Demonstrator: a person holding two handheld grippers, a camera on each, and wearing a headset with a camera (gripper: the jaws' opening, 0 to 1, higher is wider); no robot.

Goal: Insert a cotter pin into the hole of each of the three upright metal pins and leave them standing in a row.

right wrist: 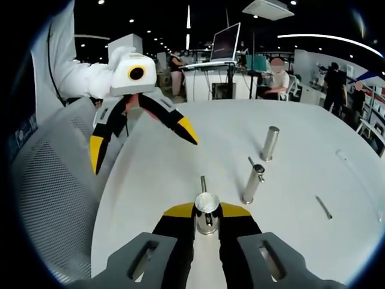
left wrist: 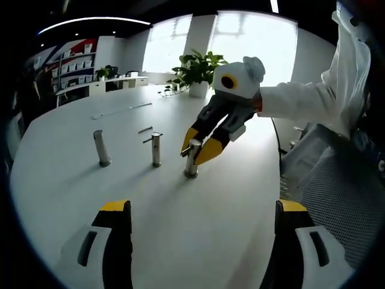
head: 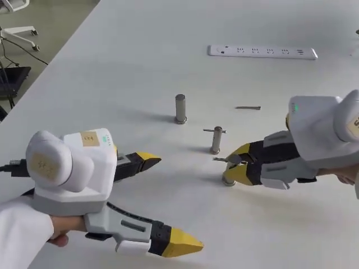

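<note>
The near pin stands upright on the counter, closest to you in the row. A cotter pin pokes out of its far side just below the top, so I judge it is partway through the hole. Your right tool straddles that pin's top, its jaws pressed against either side, pinching it.

To finish this well, push straight along the line of the hole and stay level. Any downward or sideways lean could tip the pin, since it rests on a small base. Stop once the cotter pin sits roughly centred, as on the middle pin, whose own crosswise cotter is already through. Then open gently and back away along the same line so nothing drags.

The far pin carries no cotter pin, and a spare cotter pin lies flat on the counter well to its right. Your left tool hovers spread wide, holding nothing, well apart from the row. Bring it in to steady the base if the near pin wobbles.
</note>
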